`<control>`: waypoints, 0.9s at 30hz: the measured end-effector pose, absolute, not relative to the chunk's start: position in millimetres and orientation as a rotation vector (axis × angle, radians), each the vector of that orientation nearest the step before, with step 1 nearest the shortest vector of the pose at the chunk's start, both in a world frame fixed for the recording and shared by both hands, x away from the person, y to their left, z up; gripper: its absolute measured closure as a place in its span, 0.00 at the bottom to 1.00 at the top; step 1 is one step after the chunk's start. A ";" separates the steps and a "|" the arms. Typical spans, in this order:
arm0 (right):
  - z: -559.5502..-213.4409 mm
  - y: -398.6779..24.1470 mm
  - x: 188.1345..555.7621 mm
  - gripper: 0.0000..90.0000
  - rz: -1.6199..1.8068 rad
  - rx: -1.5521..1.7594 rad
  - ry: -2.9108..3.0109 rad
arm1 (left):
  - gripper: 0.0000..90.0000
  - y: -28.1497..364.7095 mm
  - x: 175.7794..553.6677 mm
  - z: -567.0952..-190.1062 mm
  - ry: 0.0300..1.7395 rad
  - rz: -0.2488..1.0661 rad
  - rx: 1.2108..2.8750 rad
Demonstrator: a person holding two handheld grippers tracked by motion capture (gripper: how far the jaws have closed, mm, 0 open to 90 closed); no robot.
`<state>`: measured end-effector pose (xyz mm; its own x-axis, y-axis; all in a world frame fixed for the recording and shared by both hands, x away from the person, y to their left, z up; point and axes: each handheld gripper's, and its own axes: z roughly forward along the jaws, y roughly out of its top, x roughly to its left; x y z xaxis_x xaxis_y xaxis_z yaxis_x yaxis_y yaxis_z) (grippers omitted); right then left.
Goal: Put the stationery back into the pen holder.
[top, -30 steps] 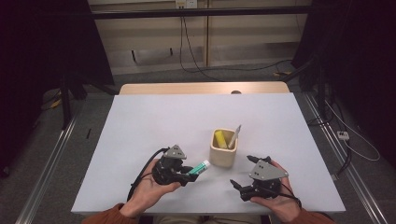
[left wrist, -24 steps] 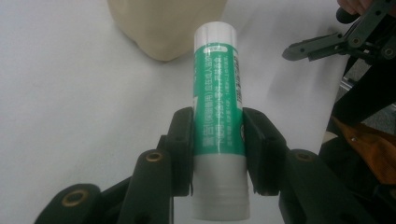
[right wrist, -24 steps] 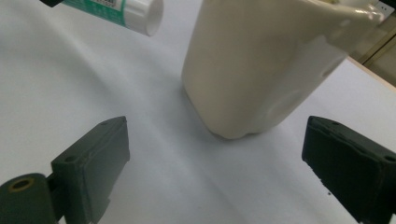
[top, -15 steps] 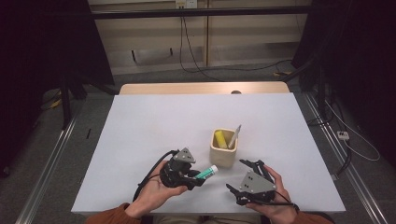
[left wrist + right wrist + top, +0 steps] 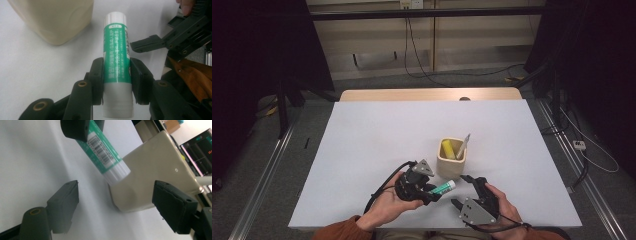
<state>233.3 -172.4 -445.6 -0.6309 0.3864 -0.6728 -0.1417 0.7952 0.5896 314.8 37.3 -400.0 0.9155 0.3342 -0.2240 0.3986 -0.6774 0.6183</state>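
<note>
My left gripper (image 5: 431,192) is shut on a green glue stick (image 5: 443,188) with a white cap, holding it level just above the table; the pads clamp its green label (image 5: 116,57). The cap end points at my right gripper (image 5: 458,190). That gripper stands open, and its jaws have just been closing, with nothing pressed between them. In the right gripper view the cap (image 5: 117,172) lies just ahead of the gap between the right gripper (image 5: 117,202) jaws. One right fingertip (image 5: 147,45) reaches in beside the stick.
A beige square cup (image 5: 451,162) stands just behind the stick, holding a yellow item (image 5: 446,148) and a pale pen-like piece (image 5: 463,146). The white table (image 5: 377,135) stretches away to the left and back. Its front edge is close to both hands.
The left hand has carried the glue stick to the right. The right hand has moved left and turned its jaws toward the cap, and its jaws are narrower.
</note>
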 end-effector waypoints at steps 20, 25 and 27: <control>-448.8 -163.7 222.3 0.53 0.612 -0.099 2.033 | 0.73 12.8 312.7 -397.9 0.473 -0.147 2.392; -448.6 -163.4 221.2 0.63 0.595 -0.138 2.013 | 0.73 11.7 315.2 -398.9 0.481 -0.154 2.397; -449.2 -163.3 221.7 0.67 0.593 -0.156 2.020 | 0.73 10.5 315.2 -400.4 0.482 -0.159 2.400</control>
